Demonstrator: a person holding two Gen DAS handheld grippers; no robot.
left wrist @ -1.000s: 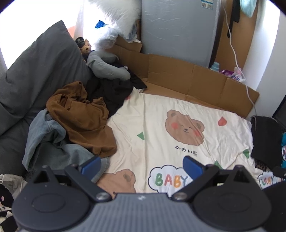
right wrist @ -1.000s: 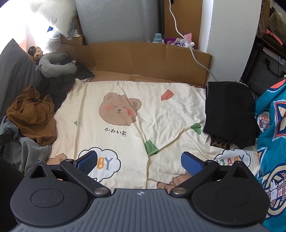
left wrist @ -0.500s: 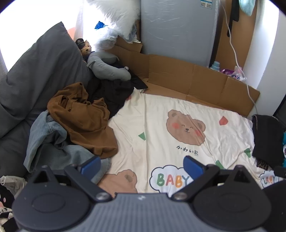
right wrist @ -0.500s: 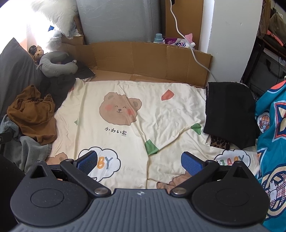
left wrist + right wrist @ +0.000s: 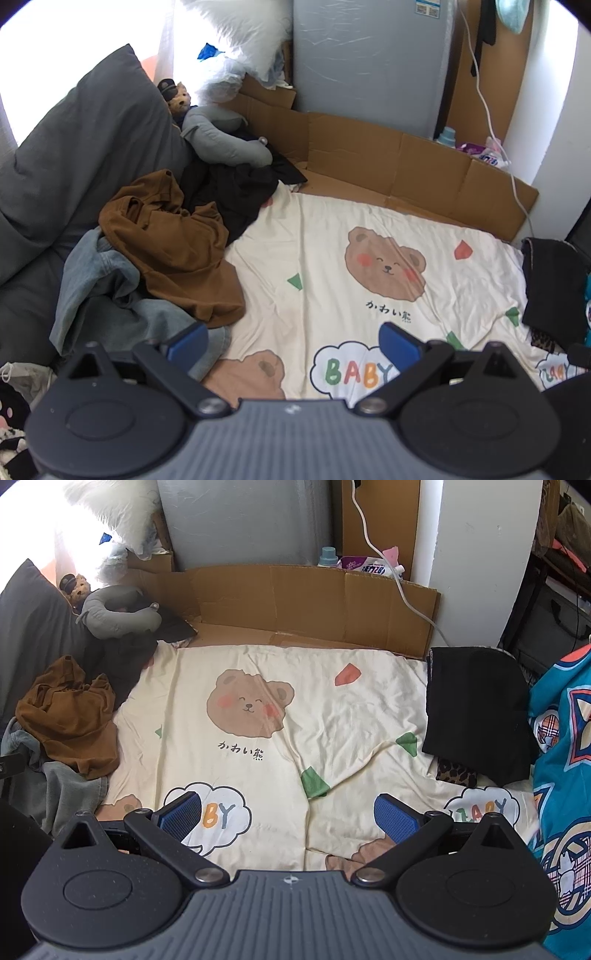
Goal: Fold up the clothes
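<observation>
While both grippers hover over a bear-print sheet (image 5: pixel 258 686), the left gripper (image 5: pixel 291 345) and right gripper (image 5: pixel 286 818) gape empty. Brown garment (image 5: pixel 173 243) lies crumpled at left.

Support surface: bed covered by cream bear-print sheet (image 5: pixel 280 686), wrinkled, "BABY" clouds at near edge. On it, left side: crumpled brown garment (image 5: pixel 173 243) over blue jeans (image 5: pixel 110 299), black clothing (image 5: pixel 229 188) behind, grey neck pillow (image 5: pixel 114 611). Right side: folded black garment (image 5: pixel 476 709), teal printed fabric (image 5: pixel 565 775).
</observation>
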